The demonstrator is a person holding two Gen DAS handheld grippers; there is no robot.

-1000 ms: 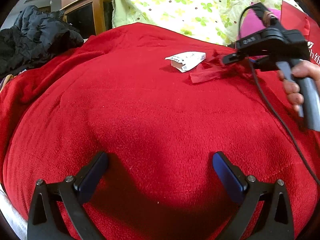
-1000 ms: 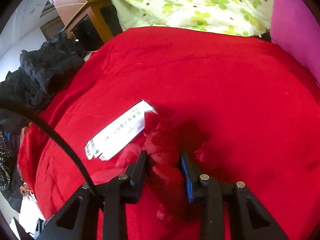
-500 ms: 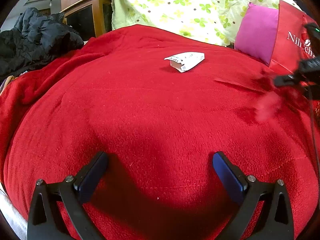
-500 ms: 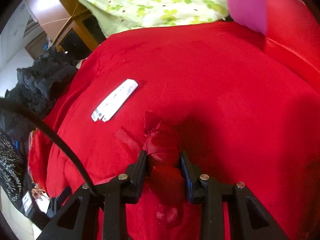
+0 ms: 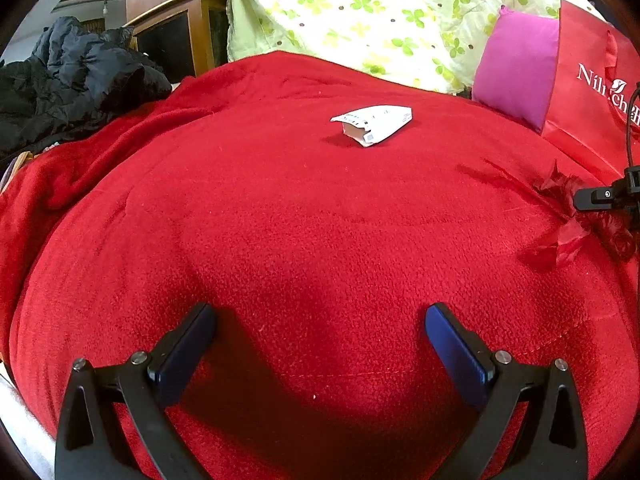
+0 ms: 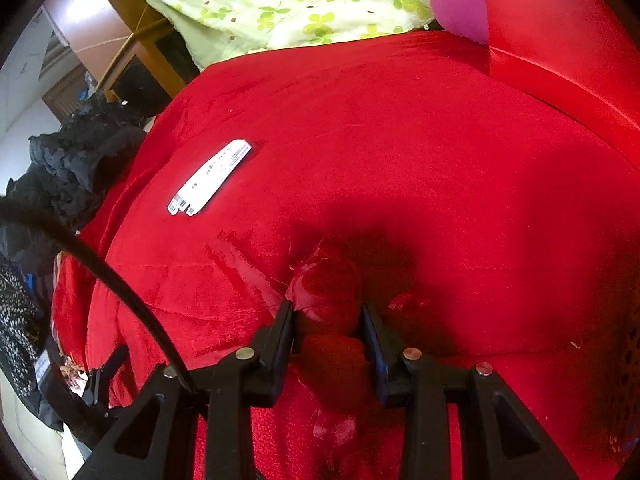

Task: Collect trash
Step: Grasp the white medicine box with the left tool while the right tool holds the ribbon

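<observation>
above the red blanket (image 5: 320,240) the right gripper (image 6: 328,316) clenches a crinkly red wrapper (image 6: 328,284) for the red bag (image 5: 592,92), while the left gripper (image 5: 320,332) hangs spread wide, empty, facing the white packet (image 5: 372,124).

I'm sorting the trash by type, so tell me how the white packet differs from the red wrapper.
The white packet is flat, printed and pale against the red blanket; the red wrapper is crumpled, shiny and nearly blends into it. The white packet lies free; the red wrapper is pinched in the right gripper. Both are light packaging.

Both low over blanket (image 5: 320,240), sharing white wrapper (image 5: 374,124)
</observation>
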